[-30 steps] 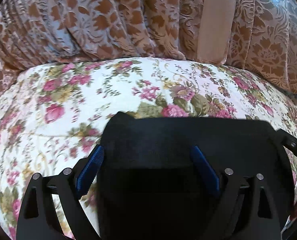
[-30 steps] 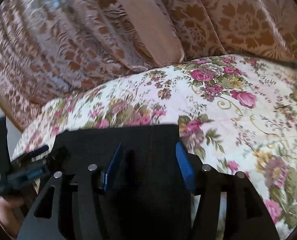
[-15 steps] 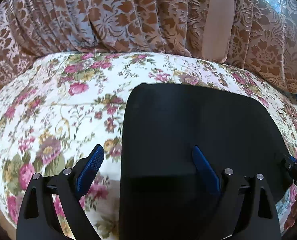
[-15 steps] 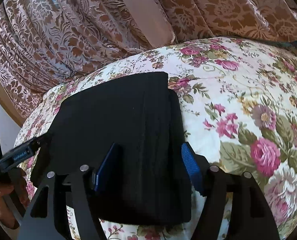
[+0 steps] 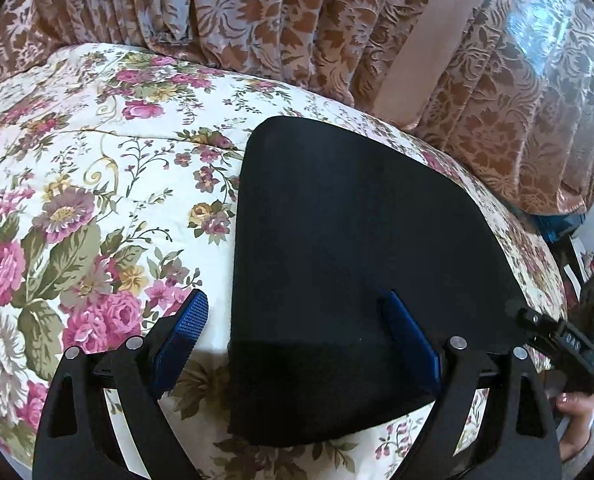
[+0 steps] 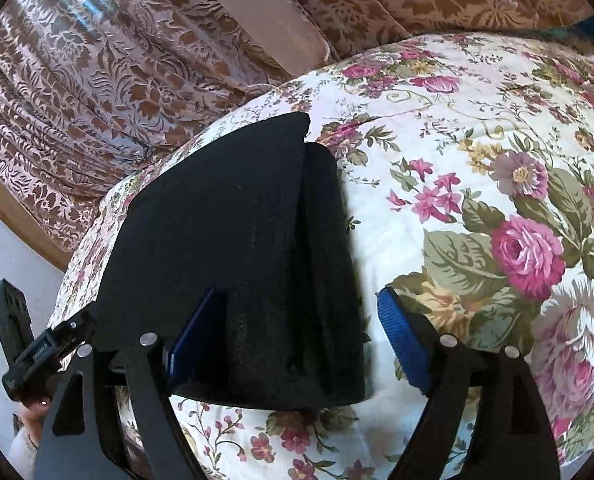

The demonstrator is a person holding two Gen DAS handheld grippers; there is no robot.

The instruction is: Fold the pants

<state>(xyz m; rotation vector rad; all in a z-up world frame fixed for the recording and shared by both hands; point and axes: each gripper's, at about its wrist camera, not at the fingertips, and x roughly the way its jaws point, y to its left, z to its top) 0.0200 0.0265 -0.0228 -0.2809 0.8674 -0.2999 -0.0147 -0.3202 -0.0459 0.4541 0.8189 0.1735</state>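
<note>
Two grippers over folded black pants (image 5: 357, 240); right gripper (image 6: 301, 332) opening, left gripper (image 5: 297, 332) wide.

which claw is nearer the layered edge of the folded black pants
Right. The right claw straddles the pants' layered edge, jaws opening; the left claw straddles their opposite edge.
</note>
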